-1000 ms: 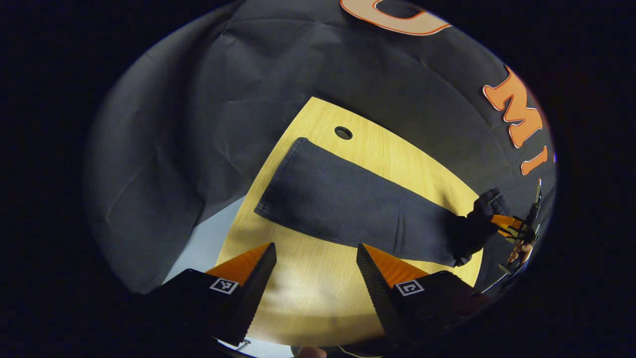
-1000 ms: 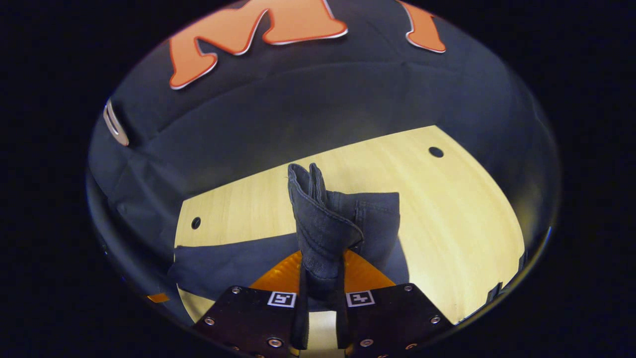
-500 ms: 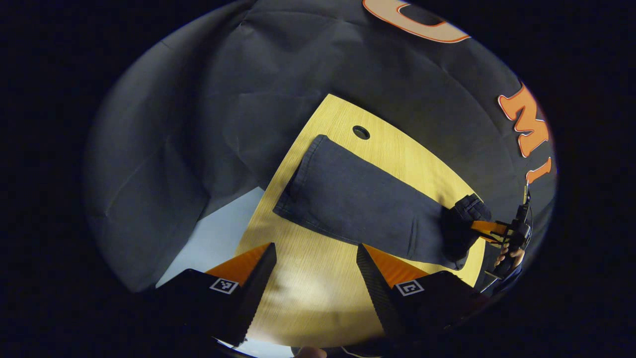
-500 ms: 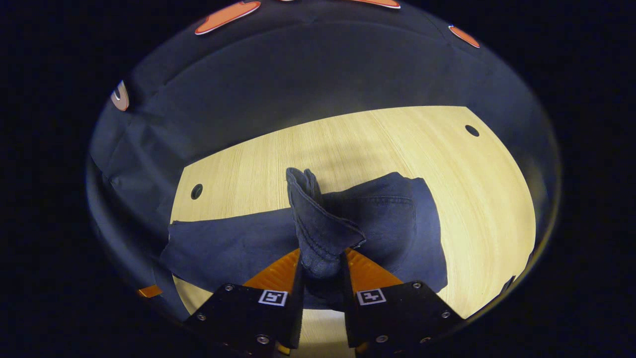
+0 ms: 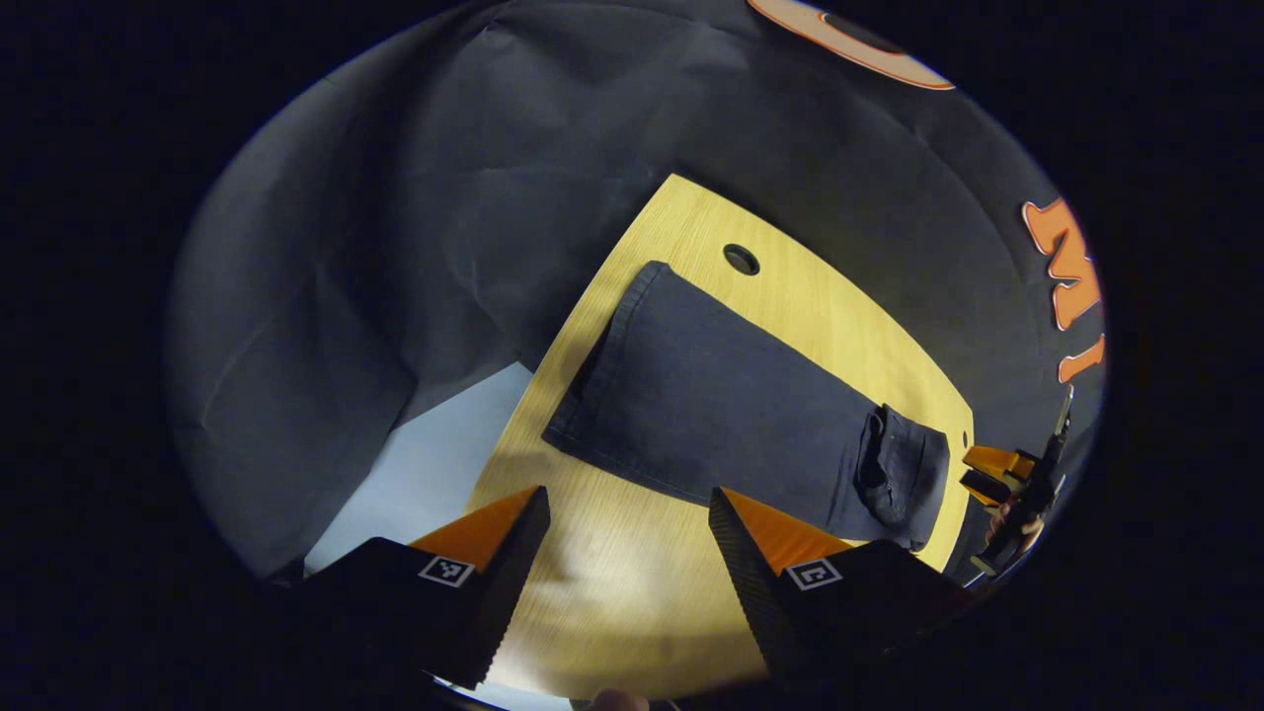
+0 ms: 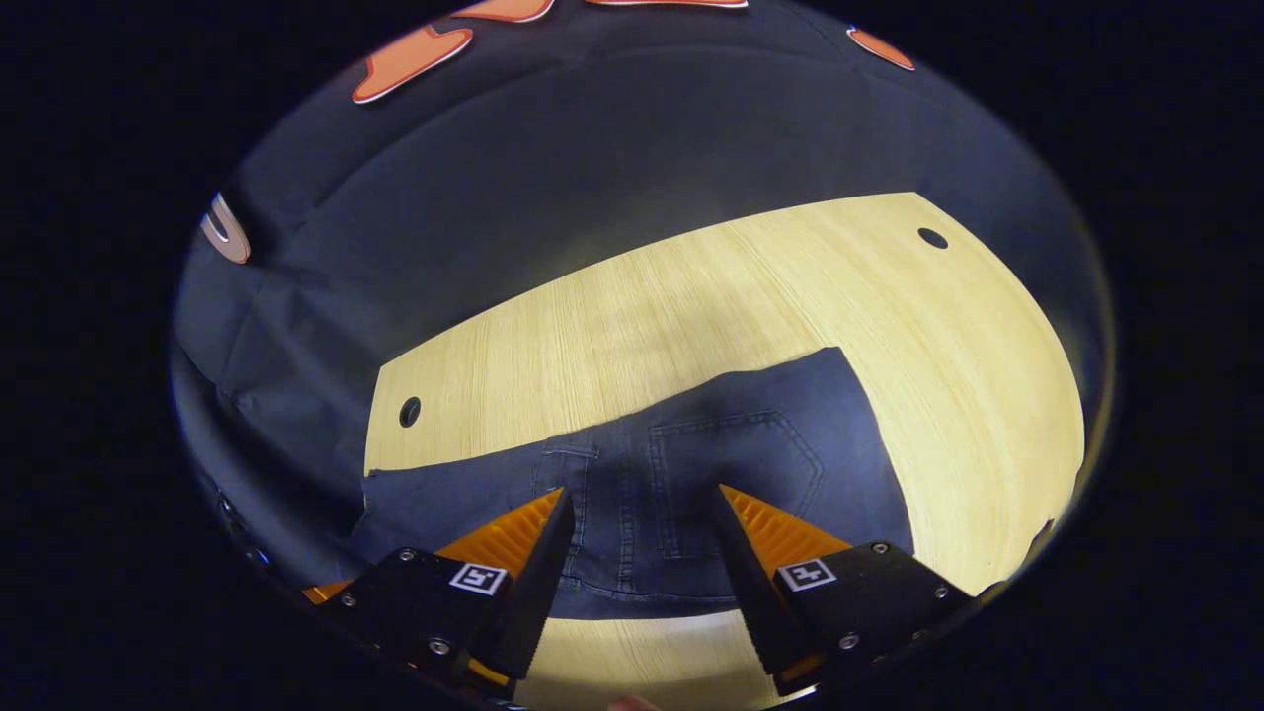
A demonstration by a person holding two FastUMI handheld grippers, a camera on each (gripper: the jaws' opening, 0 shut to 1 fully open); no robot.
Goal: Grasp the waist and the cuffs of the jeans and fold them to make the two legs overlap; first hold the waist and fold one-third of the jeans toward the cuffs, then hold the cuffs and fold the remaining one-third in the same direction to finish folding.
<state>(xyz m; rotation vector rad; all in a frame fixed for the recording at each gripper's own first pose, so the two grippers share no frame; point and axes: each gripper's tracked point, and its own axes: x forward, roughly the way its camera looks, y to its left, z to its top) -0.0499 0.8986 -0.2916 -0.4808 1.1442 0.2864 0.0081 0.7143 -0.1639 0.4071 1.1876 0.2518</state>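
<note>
While the jeans lie flat on the wooden table, they stretch as a dark strip from the upper middle of the left gripper view down toward its right edge, legs overlapped into 1 band. Their cuffs sit at the upper-left end of that strip, near a small round hole in the tabletop. At the lower-right end the waist is doubled back over the legs in a short rumpled flap. In the right gripper view the same flap fills the lower middle of the frame, with a back pocket stitched on it facing up.

At the bottom of that view the right gripper stands wide, its 2 fingers apart over the waist and pressing on nothing. It also appears small at the right edge of the left gripper view, just beside the waist, with a hand behind it.

Low in its own view, the left gripper is spread wide above bare wood, near the jeans' long edge, holding nothing.

Pale floor shows at the lower left of the left gripper view, beside the table.
</note>
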